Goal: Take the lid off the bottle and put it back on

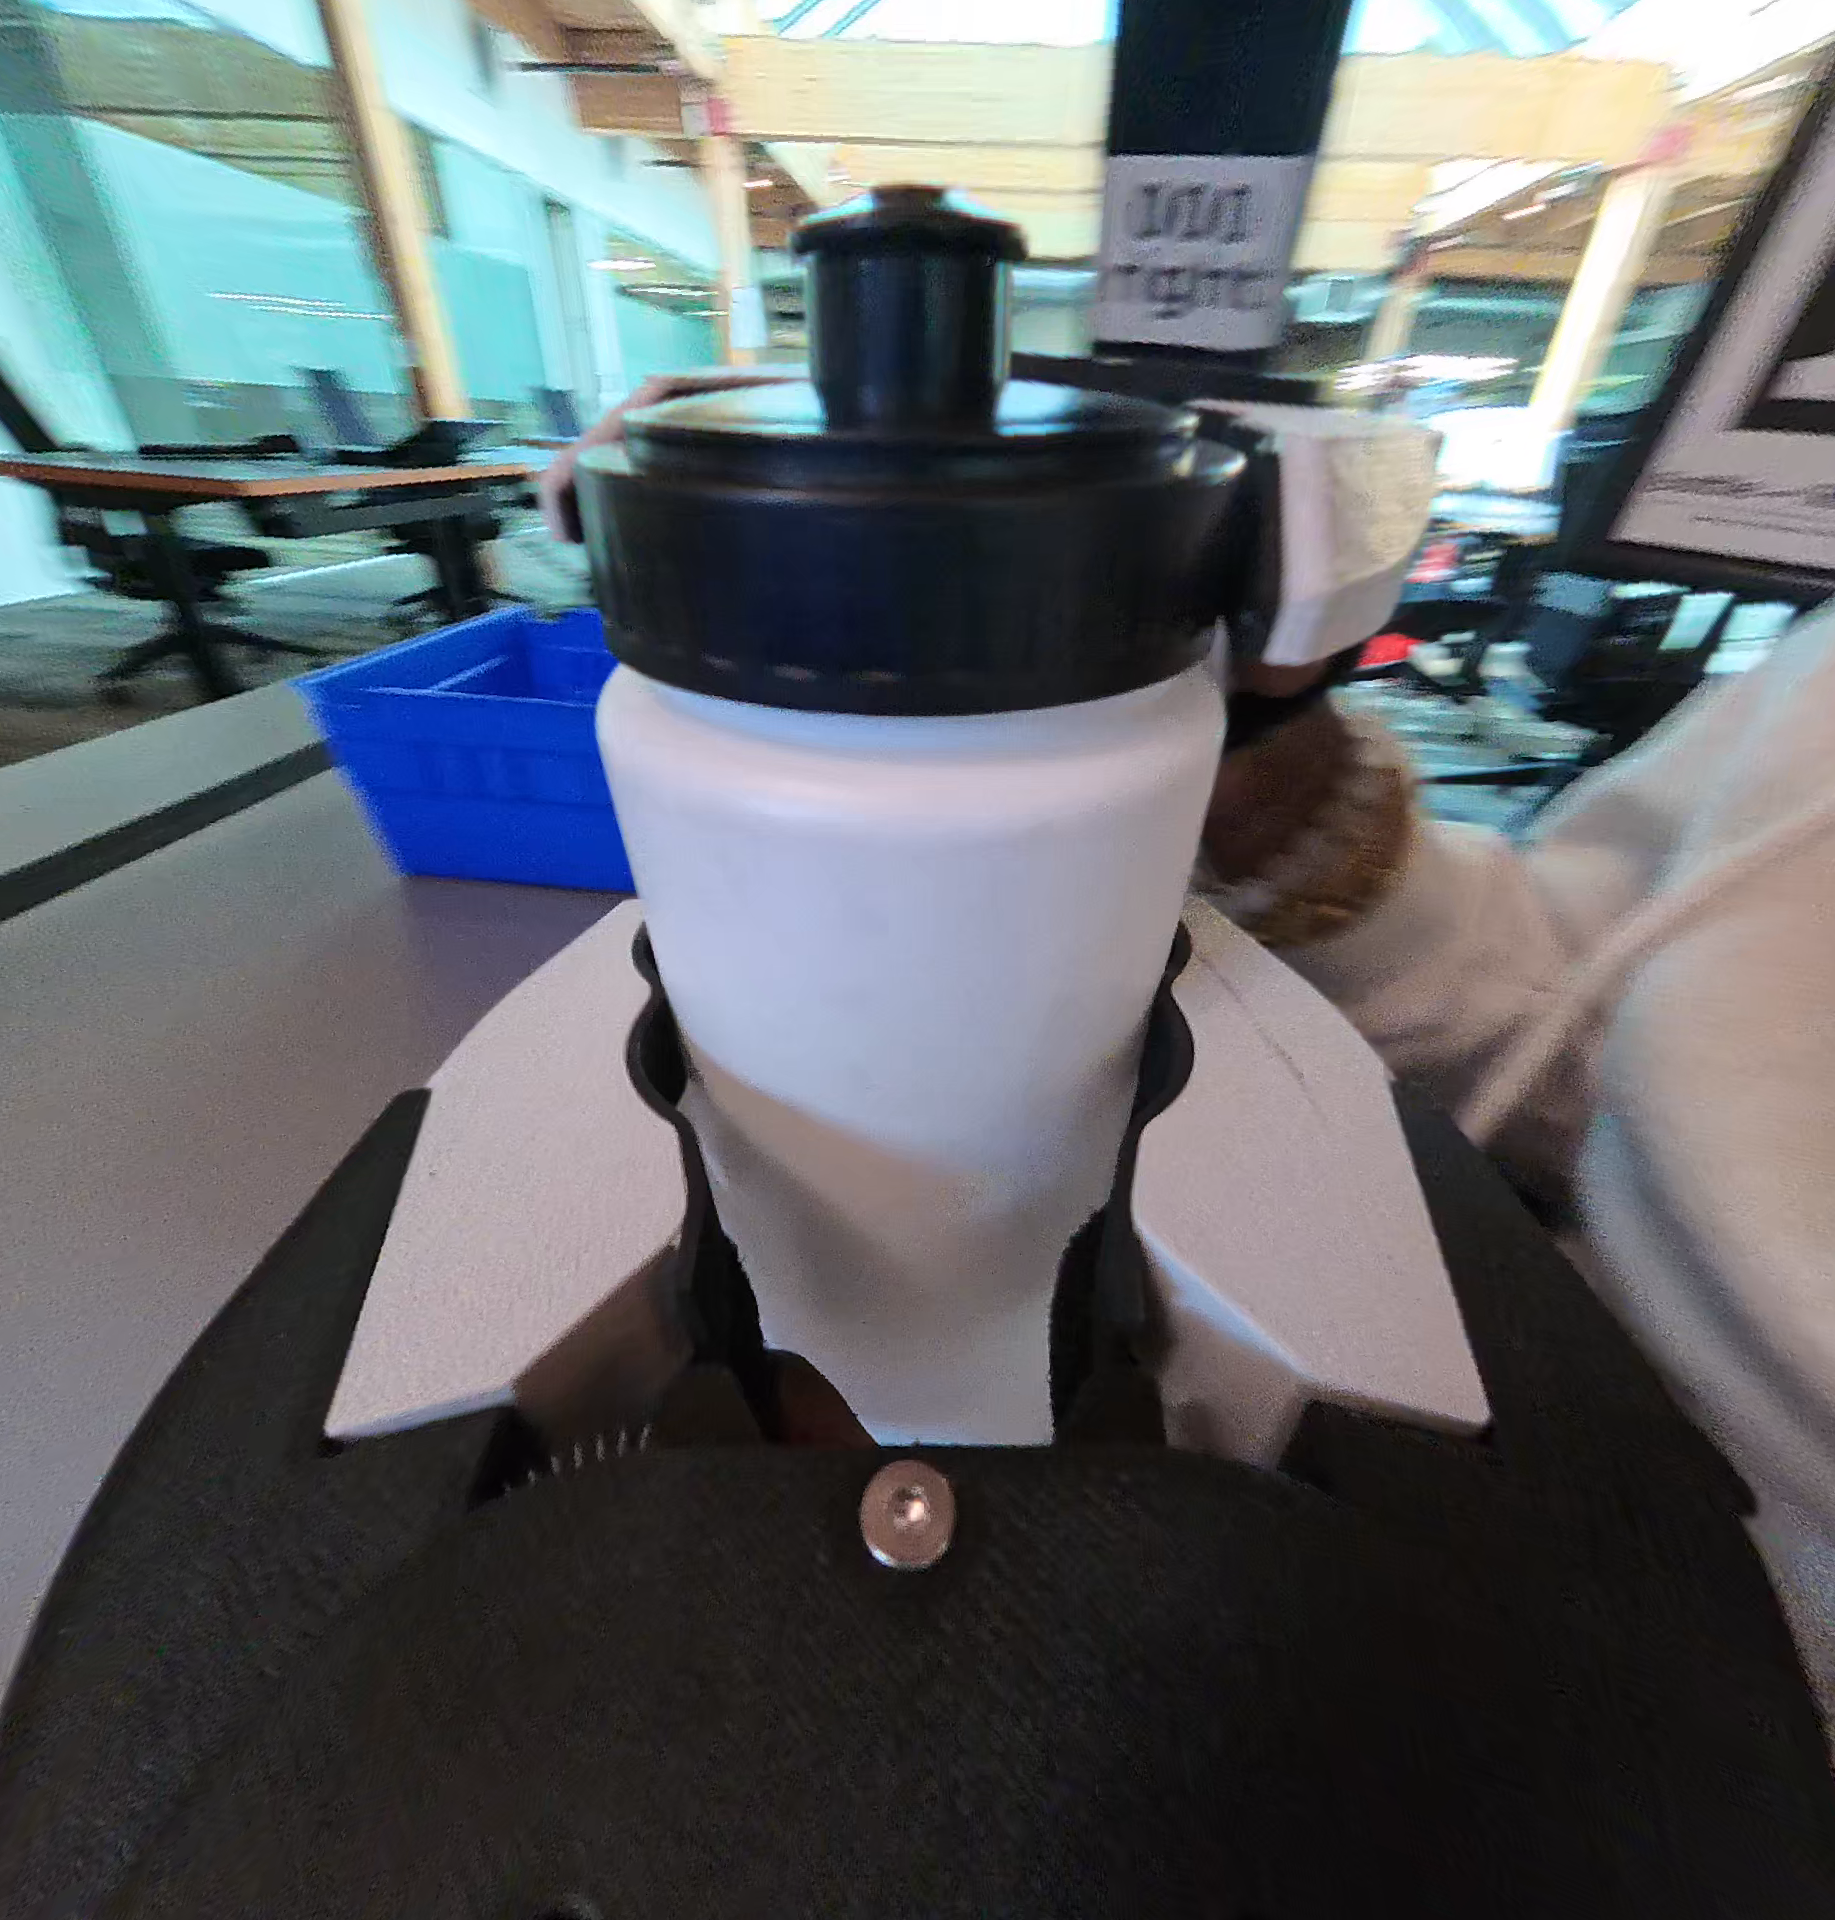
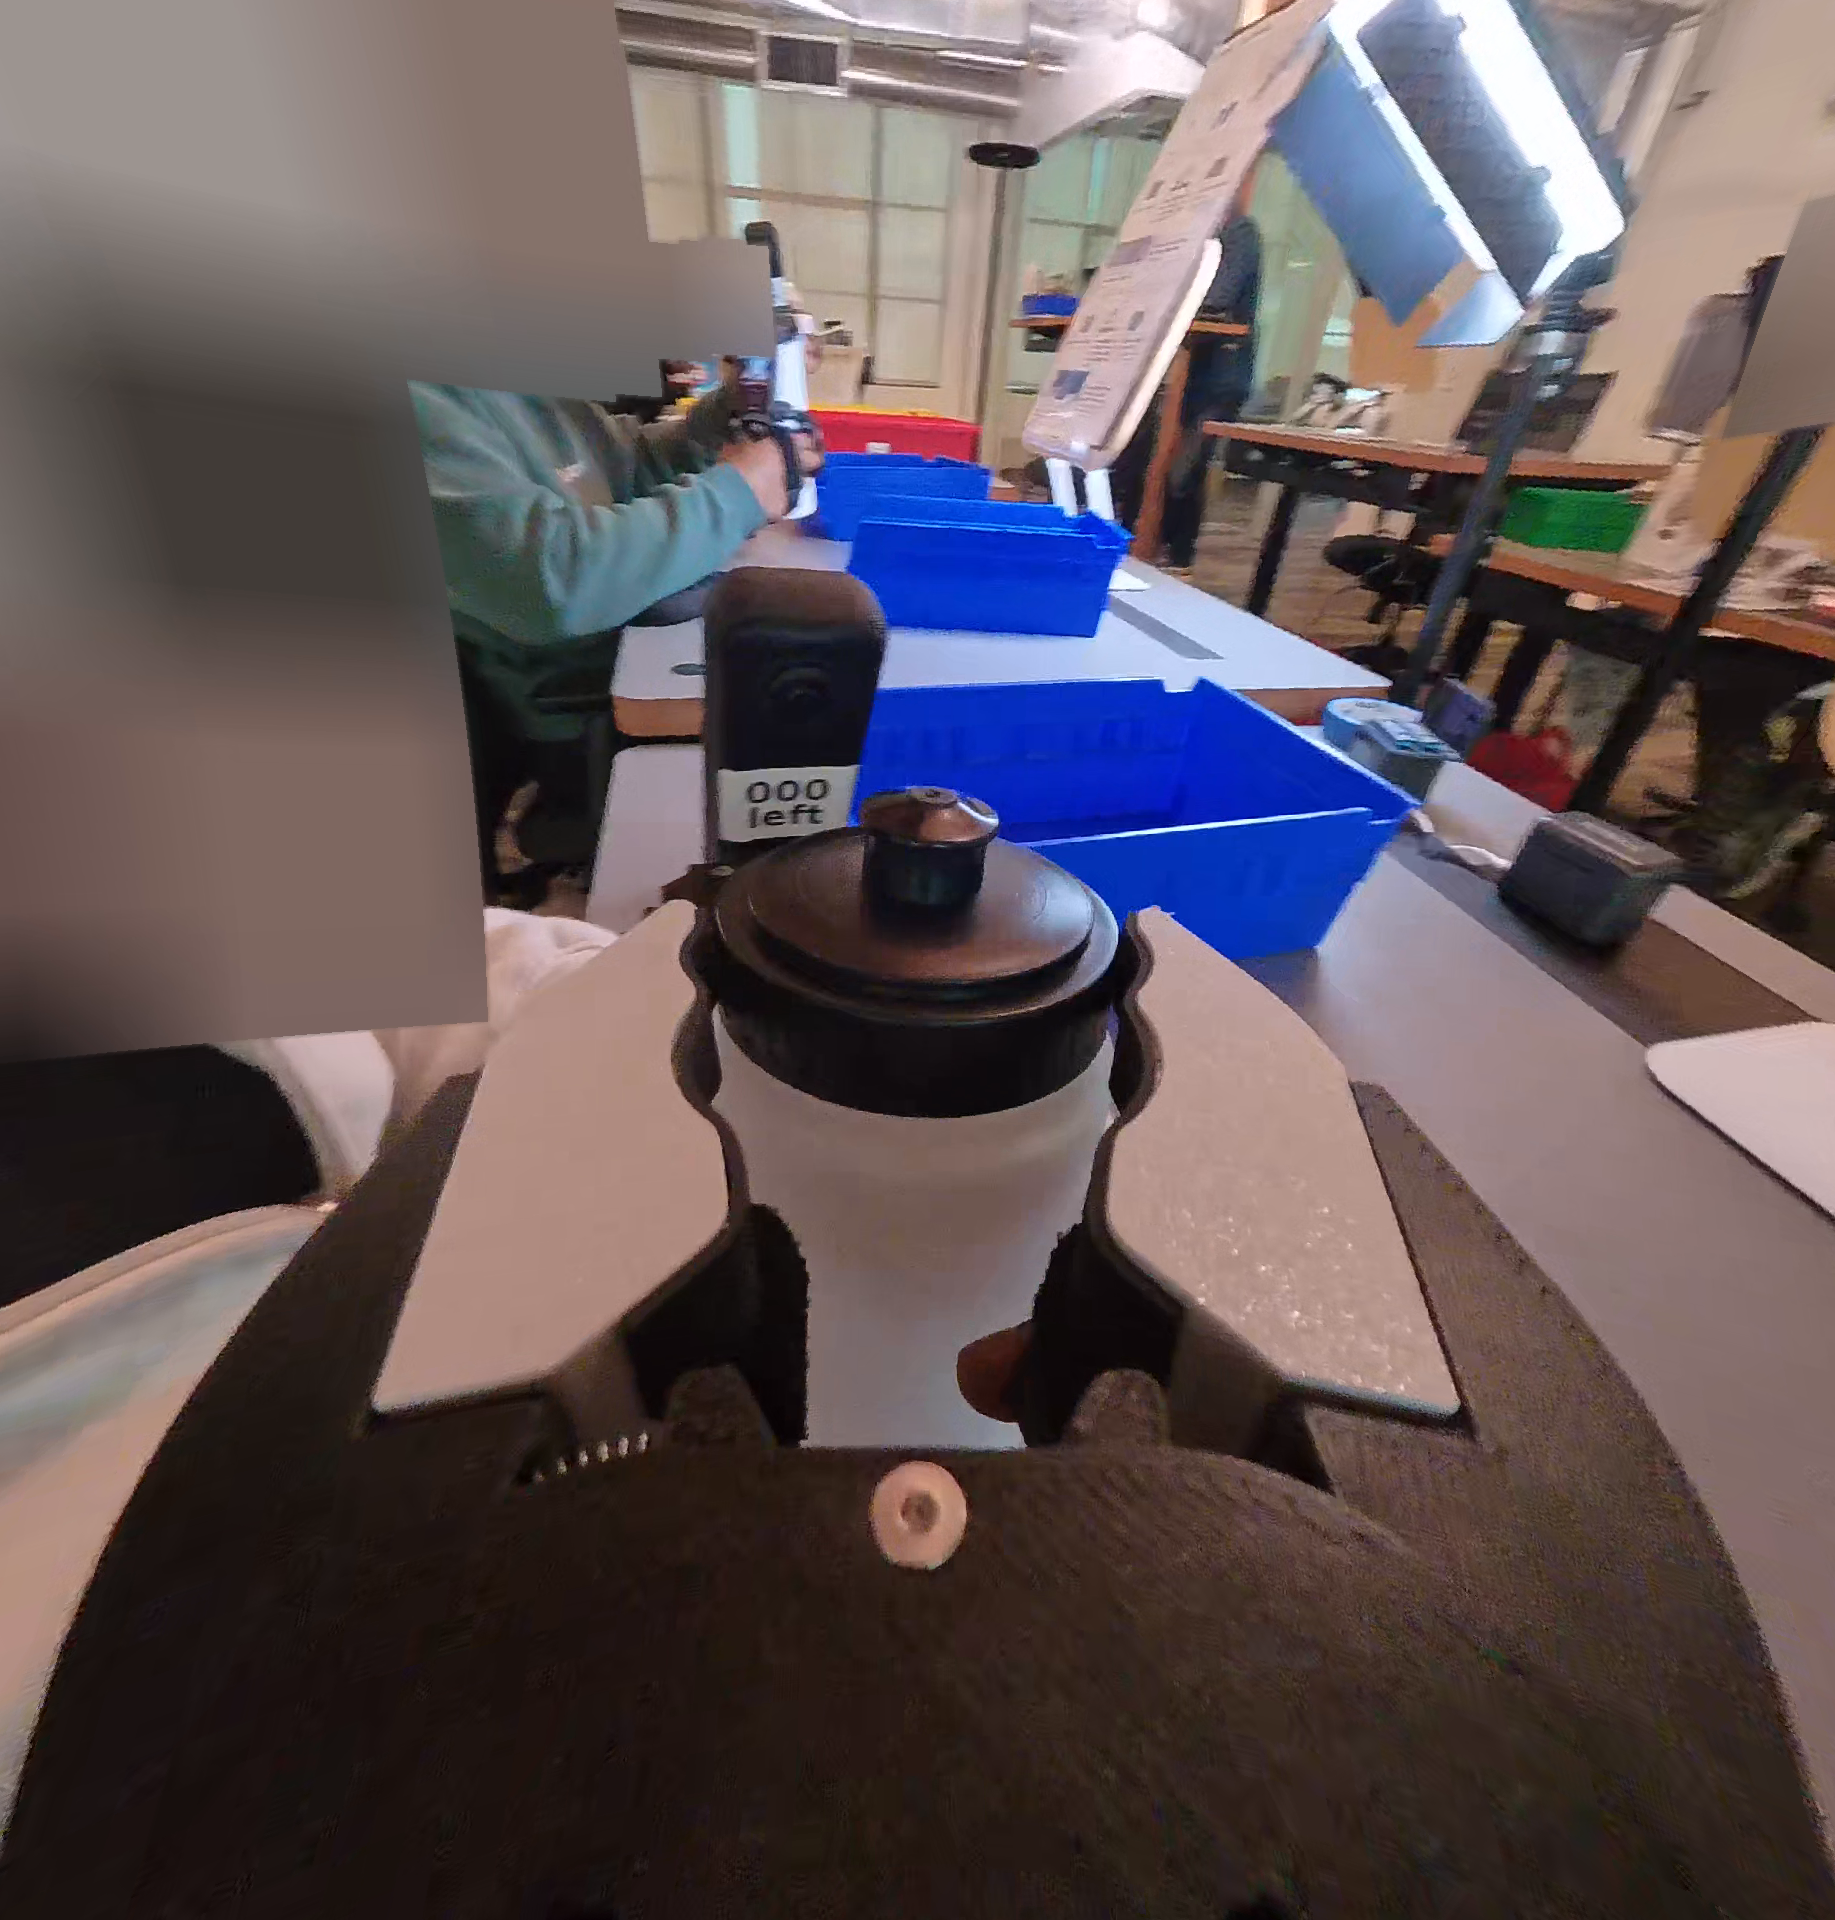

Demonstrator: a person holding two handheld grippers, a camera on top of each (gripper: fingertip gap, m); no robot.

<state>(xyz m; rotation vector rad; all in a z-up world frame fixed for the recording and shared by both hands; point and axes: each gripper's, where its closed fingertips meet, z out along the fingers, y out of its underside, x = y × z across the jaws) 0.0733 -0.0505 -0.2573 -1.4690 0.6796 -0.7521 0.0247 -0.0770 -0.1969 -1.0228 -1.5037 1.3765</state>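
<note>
Both grippers grip one white plastic bottle [image 1: 908,935] above the grey desk [image 1: 196,1039]: left gripper [image 1: 908,1049] jaws clamp its body, right gripper [image 2: 913,997] jaws close on the black screw lid [image 2: 913,961], which sits on the neck; whether it has come off yet cannot be told.

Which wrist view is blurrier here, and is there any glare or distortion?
Left wrist view: motion-smeared throughout, with the lid, bottle and background all soft. Right wrist view: sharper on the lid and fingers, glare from the tilted light panel. Both views show wide-angle bending at the edges.
</note>
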